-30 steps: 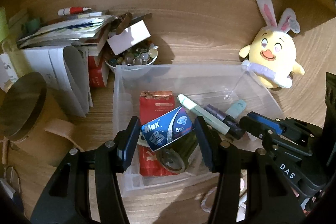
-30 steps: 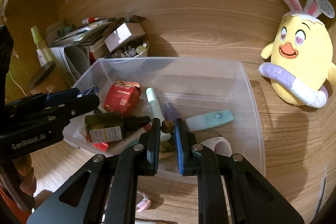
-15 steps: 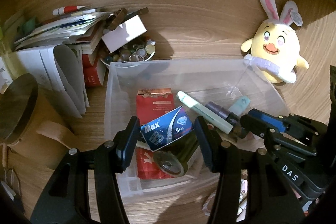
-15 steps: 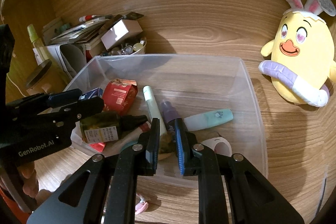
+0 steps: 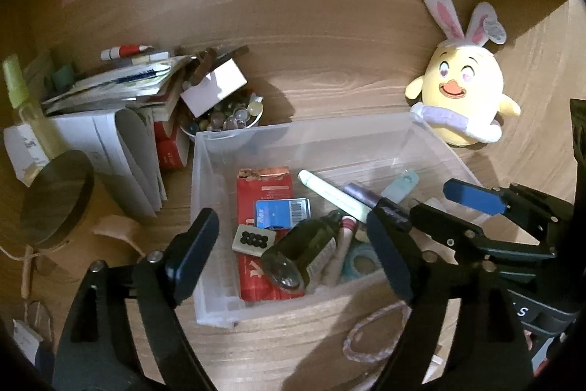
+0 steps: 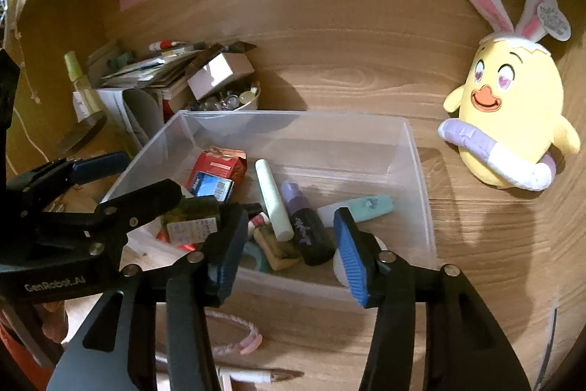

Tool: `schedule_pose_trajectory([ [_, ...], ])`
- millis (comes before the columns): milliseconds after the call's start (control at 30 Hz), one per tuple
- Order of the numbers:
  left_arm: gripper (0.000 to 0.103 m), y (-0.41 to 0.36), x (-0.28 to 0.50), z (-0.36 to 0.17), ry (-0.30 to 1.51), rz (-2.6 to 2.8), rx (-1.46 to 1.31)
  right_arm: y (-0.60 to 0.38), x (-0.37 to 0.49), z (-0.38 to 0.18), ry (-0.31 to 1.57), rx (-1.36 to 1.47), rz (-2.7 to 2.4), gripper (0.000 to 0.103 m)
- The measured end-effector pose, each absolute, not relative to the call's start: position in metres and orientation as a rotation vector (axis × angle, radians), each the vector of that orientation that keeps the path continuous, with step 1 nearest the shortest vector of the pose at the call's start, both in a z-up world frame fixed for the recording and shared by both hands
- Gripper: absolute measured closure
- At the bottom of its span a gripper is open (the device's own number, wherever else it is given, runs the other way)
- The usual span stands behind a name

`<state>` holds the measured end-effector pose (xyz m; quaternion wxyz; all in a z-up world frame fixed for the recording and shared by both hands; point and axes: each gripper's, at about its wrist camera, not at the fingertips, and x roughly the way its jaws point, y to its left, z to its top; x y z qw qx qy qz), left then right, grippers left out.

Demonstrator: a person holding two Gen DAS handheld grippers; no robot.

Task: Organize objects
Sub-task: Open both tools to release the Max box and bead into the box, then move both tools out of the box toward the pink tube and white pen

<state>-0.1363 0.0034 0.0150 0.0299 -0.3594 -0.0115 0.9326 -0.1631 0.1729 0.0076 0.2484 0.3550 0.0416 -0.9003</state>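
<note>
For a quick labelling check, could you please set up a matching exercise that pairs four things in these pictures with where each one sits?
Things:
1. blue Max box
2. plush chick
3. bowl of marbles
4. pink braided loop

Places:
A. on the table in front of the clear bin's near wall
B. just behind the bin's far left corner
C. inside the clear bin, on the red packet
D. on the table to the right of the bin

Pairs: 1-C, 2-D, 3-B, 4-A
</note>
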Motion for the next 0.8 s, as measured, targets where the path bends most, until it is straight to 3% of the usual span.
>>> schedule_pose_trajectory([
  [367,0.018,0.004,-0.094,0.016,-0.044,2.824,-1.105,0.196,-0.128,0.011,0.132,0.957,-2.448,0.051],
  [800,0.018,0.007,-0.047,-0.025,-0.061,2.705,-1.257,0.189,-0.092,-0.033,0.253,1.084,-2.364,0.051],
])
